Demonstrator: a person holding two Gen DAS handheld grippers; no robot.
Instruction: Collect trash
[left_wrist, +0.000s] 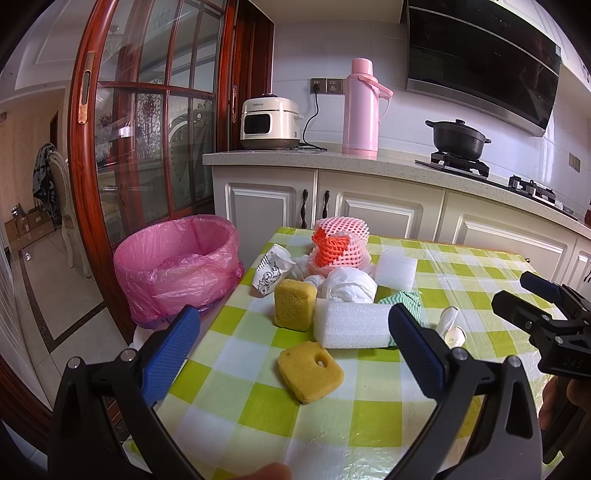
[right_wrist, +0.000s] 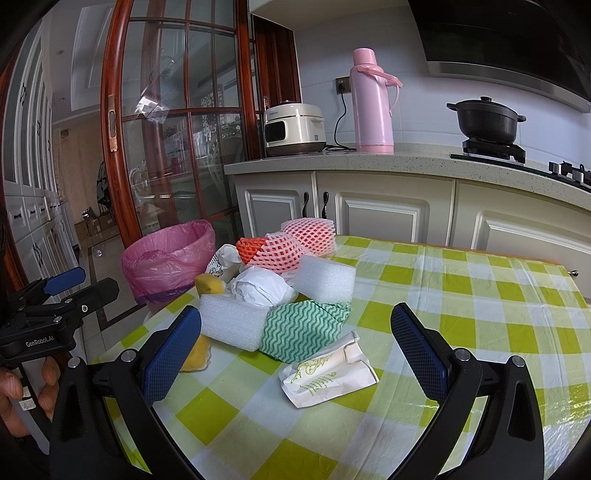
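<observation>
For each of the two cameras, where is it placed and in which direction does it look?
Left wrist: on the left gripper, open, facing the yellow sponge; the right gripper shows at right.
Right wrist: on the right gripper, open, facing the crumpled paper bag; the left gripper and hand show at left.
Shared: pink-lined bin, checked table.

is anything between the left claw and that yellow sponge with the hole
Nothing visible blocks it. The left claw is open, and the holed yellow sponge lies flat on the checked tablecloth right between its fingers, apart from the white foam block behind it.
</observation>
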